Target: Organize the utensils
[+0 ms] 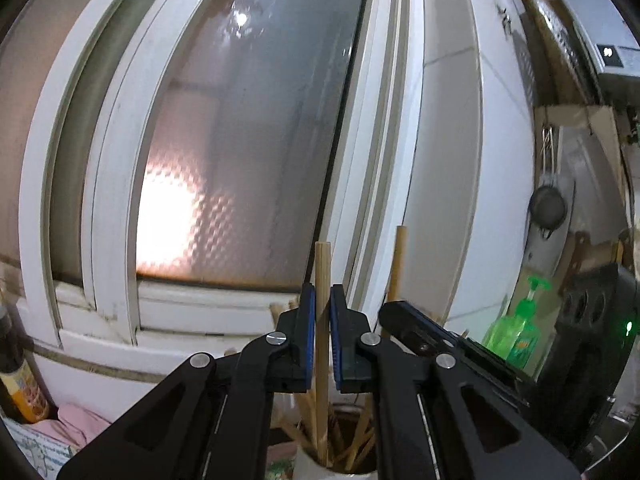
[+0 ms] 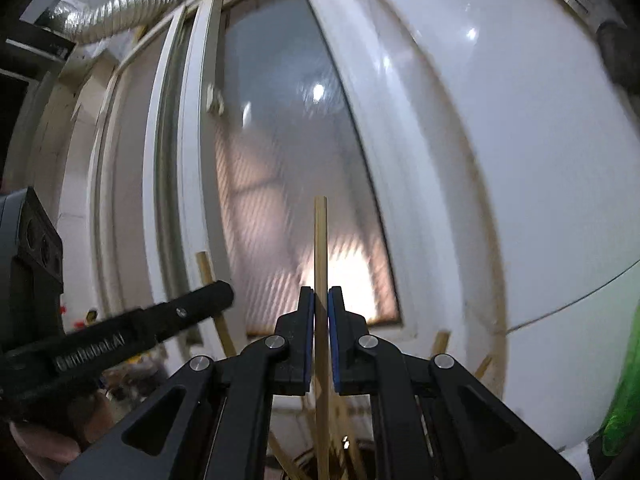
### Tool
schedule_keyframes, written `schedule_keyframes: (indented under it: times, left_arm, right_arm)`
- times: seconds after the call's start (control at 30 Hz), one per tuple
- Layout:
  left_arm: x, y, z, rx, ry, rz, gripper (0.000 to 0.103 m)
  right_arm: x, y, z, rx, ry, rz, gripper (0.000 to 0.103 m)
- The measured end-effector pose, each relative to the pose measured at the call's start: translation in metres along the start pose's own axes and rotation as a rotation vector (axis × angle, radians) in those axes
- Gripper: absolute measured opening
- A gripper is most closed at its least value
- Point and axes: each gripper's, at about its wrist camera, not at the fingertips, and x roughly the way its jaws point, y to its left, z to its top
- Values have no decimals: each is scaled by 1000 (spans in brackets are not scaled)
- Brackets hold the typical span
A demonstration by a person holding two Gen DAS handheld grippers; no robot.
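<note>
In the left wrist view we see our left gripper (image 1: 322,320) with its blue-padded fingers (image 1: 307,336) clenched on a single upright chopstick (image 1: 322,272), whose squared top rises above the pads. Its lower end runs down into a white holder (image 1: 308,465) at the bottom edge, where more chopsticks (image 1: 360,436) lean at loose angles. Just to the right, the right gripper (image 1: 416,330) reaches in from the side with a second stick (image 1: 400,264) standing upright behind it. A frosted window (image 1: 240,152) fills the background, a green soap bottle (image 1: 516,332) stands at the right, and a dark bottle with an orange label (image 1: 18,372) sits at the far left. In the right wrist view our right gripper (image 2: 321,320) likewise grasps one upright chopstick (image 2: 321,248) between its fingers (image 2: 308,336), the stick passing down toward the leaning bunch below (image 2: 288,464). The left gripper (image 2: 160,322) crosses in from the left, with its stick (image 2: 208,276) tilted behind it. We cannot tell from here whether either held stick touches the holder's bottom.
</note>
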Motion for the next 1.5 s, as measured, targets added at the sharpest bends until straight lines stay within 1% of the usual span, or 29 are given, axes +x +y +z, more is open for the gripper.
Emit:
schedule_keyframes:
  times: [0.03, 0.1, 0.13, 0.2, 0.23, 0.27, 0.37, 0.47, 0.5, 0.53, 0.57, 0.6, 0.63, 0.67, 0.7, 0.73, 0.77, 0.8, 0.83, 0.97, 1.07, 1.13, 1.17, 1.23, 1.3, 1.37, 1.43, 1.47, 1.5]
  left_arm:
    - [2, 0, -3, 5, 11, 6, 6]
    - [5, 1, -8, 4, 27, 14, 6]
    - [6, 3, -9, 0, 36, 16, 6]
    - [11, 6, -12, -14, 61, 16, 6]
    - [13, 7, -13, -17, 72, 13, 6]
    - [15, 7, -14, -16, 82, 14, 6]
    - [18, 6, -18, 2, 95, 26, 6]
    - [18, 5, -19, 13, 99, 27, 7]
    - [18, 4, -19, 15, 100, 30, 10]
    - [18, 4, -19, 16, 101, 34, 20]
    - [19, 4, -18, 14, 101, 36, 27]
    - [17, 5, -18, 8, 91, 37, 38]
    - [13, 6, -16, 4, 75, 40, 47]
    - [9, 7, -14, 5, 59, 43, 51]
    - [4, 7, -11, 9, 43, 49, 56]
    - [-2, 8, -9, 14, 26, 57, 60]
    - [-8, 9, -6, 19, 12, 65, 62]
    - [-14, 10, -3, 26, -5, 82, 67]
    - [-22, 11, 0, 37, -23, 115, 71]
    - [-46, 17, 6, 91, -59, 204, 75]
    - [-63, 21, 5, 134, -78, 274, 83]
    - [-75, 24, 4, 151, -88, 314, 87]
    - [-79, 25, 4, 159, -89, 326, 89]
    - [-90, 27, 3, 178, -96, 362, 99]
    - [-102, 27, 2, 195, -111, 397, 103]
    - [-115, 29, -1, 214, -125, 422, 103]
    - [-122, 32, -6, 215, -114, 440, 103]
    - [-124, 34, -9, 210, -106, 450, 103]
    - [-125, 36, -12, 203, -103, 453, 103]
  right_arm:
    - [7, 0, -2, -6, 47, 21, 8]
    - [16, 1, -6, -6, 110, 36, 8]
    - [25, 1, -8, -11, 167, 39, 8]
    - [37, 0, -12, -5, 251, 69, 8]
    - [44, 1, -12, -4, 284, 70, 8]
    - [49, 0, -15, 5, 312, 70, 8]
    - [54, -7, -16, 40, 341, 63, 8]
    - [54, -10, -15, 45, 340, 52, 8]
    - [51, -14, -15, 50, 336, 47, 9]
    - [51, -16, -14, 59, 330, 45, 10]
    - [50, -18, -14, 66, 326, 41, 15]
    - [46, -19, -14, 71, 320, 39, 23]
    - [43, -21, -14, 78, 314, 40, 29]
    - [41, -23, -13, 89, 301, 44, 36]
    - [36, -26, -14, 97, 291, 42, 41]
    - [33, -27, -12, 106, 279, 37, 45]
    - [30, -29, -10, 115, 263, 33, 53]
    - [26, -32, -7, 127, 242, 31, 57]
    - [22, -34, -4, 135, 221, 30, 58]
    - [13, -36, 5, 132, 170, -7, 63]
    - [7, -33, 10, 121, 155, -26, 66]
    - [-2, -30, 14, 101, 142, -42, 71]
    - [-6, -27, 16, 93, 133, -47, 76]
    - [-13, -20, 19, 78, 113, -54, 80]
    - [-20, -13, 22, 67, 96, -64, 89]
    - [-27, -4, 23, 48, 71, -74, 92]
    - [-32, 5, 22, 31, 65, -84, 94]
    - [-33, 9, 20, 24, 69, -82, 102]
    - [-35, 15, 17, 13, 76, -79, 103]
